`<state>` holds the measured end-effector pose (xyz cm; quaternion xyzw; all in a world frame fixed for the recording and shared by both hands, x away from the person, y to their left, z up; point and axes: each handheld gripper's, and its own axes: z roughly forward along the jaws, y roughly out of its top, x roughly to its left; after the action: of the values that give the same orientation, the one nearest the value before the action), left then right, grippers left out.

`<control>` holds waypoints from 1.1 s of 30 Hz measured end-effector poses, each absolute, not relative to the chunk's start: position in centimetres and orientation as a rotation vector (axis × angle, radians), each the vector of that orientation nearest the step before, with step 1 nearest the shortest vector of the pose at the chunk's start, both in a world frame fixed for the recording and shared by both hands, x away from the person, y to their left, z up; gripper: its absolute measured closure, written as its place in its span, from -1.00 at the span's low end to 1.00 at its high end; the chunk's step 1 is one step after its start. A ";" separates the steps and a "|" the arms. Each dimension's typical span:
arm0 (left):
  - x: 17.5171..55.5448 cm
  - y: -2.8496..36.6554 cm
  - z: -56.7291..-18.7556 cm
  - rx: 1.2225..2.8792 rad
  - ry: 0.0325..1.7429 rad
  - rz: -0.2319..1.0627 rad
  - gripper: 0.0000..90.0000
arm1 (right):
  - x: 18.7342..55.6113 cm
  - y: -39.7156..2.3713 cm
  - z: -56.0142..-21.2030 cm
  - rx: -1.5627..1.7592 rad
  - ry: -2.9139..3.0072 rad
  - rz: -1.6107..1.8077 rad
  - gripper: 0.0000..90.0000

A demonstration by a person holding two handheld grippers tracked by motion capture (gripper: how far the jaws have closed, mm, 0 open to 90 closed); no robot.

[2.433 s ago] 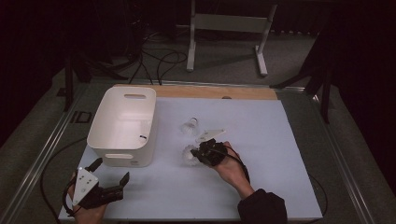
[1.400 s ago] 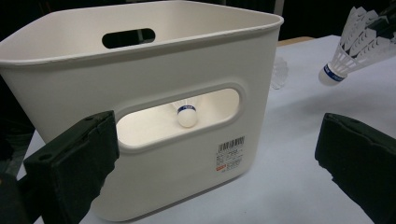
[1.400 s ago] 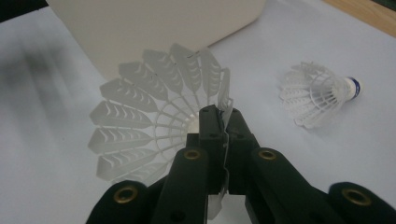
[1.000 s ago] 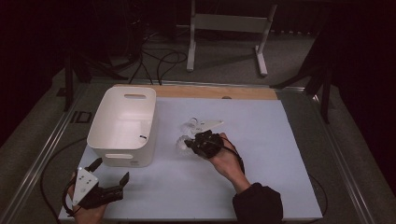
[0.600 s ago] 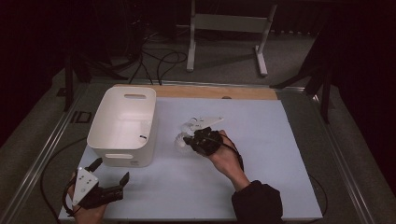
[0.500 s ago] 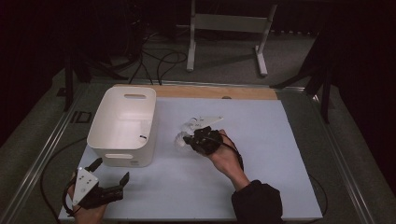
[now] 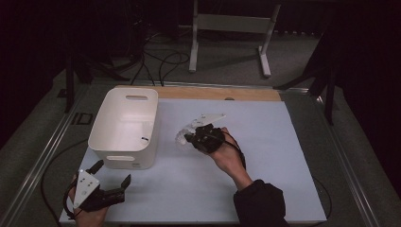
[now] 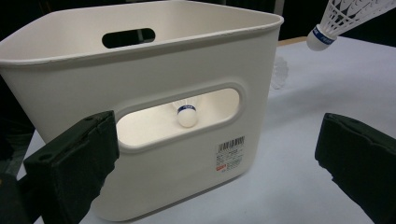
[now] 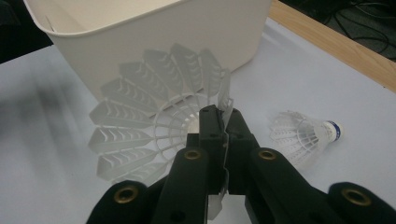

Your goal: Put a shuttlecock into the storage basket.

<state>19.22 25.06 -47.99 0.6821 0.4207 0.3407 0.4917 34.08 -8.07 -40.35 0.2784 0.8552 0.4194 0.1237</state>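
My right gripper (image 9: 219, 116) is shut on the skirt edge of a white plastic shuttlecock (image 9: 149, 126), and holds it just right of the white bin (image 7: 124, 127). In the high view this gripper (image 7: 190, 138) is at mid-table with the shuttlecock (image 7: 181, 138) at its tip. A second shuttlecock (image 9: 306, 133) with a blue-banded cork lies on the mat beside it. A third shuttlecock (image 8: 187, 114) rests inside the bin, seen through its handle slot. My left gripper (image 7: 111, 185) sits at the near left corner, open, facing the bin (image 8: 154, 60).
A pale blue mat (image 7: 265, 156) covers the table, with a wooden strip (image 7: 217, 93) along its far edge. Beyond the table are a metal stand (image 7: 227, 28) and floor cables (image 7: 156, 61). The person's right sleeve (image 7: 260, 203) comes in from the bottom.
My right gripper has shifted a little left and away from the person with the shuttlecock in it. The left gripper has kept still and open.
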 end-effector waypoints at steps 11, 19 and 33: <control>19.2 25.1 -48.0 1.657 1.022 0.827 -0.99 | 34.2 -7.5 -39.5 0.792 2.483 1.232 0.97; 19.2 25.1 -48.0 1.657 1.022 0.827 -0.99 | 34.4 -7.3 -38.8 0.776 2.477 1.236 0.97; 19.2 25.1 -48.0 1.656 1.023 0.827 -0.99 | 34.7 -6.9 -38.1 0.776 2.471 1.236 0.97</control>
<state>19.22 25.06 -47.99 0.6822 0.4213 0.3405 0.4910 34.72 -6.86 -38.07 0.2678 0.8531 0.4268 0.1356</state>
